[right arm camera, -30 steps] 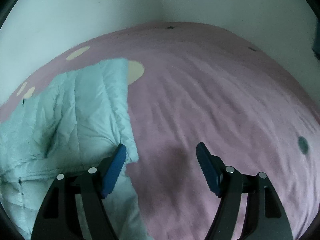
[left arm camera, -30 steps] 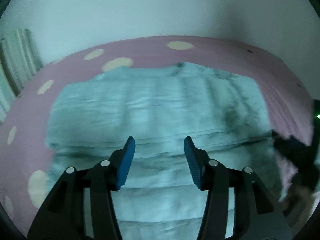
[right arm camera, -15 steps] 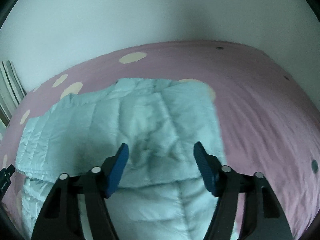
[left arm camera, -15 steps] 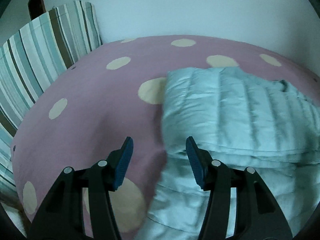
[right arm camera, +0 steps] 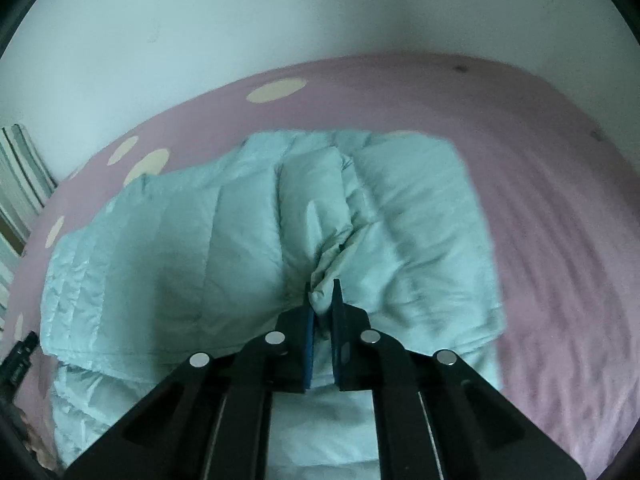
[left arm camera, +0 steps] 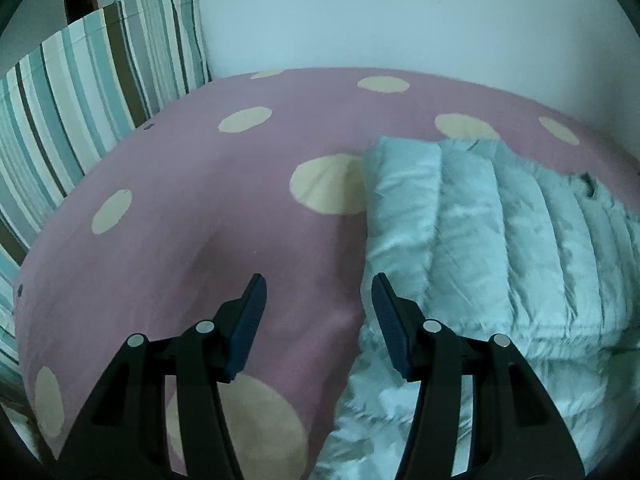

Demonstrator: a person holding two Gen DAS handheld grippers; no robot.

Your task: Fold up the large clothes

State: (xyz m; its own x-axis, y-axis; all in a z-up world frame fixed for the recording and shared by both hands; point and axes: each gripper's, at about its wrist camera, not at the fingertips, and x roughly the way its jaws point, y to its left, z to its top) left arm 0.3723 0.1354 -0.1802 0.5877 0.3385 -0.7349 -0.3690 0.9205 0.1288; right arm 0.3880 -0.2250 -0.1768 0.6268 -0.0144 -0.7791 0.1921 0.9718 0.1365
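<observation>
Pink bedding [left arm camera: 192,208] with cream dots covers the bed that carries everything, with a plain white wall [left arm camera: 400,12] behind it. Striped pillows [left arm camera: 80,92] stand at the bed's left end in my left view. I find the pale blue quilted jacket [right arm camera: 224,240], folded over in layers, lying mid-bed. My right gripper [right arm camera: 322,292] is clamped narrow, with a bunched fold of the jacket's top layer pinched between its pads. My left gripper [left arm camera: 318,292] stands about half wide, with nothing between its fingers; under it lies bare bedding just beside the jacket's left edge [left arm camera: 372,240]. Contact there I cannot confirm.
</observation>
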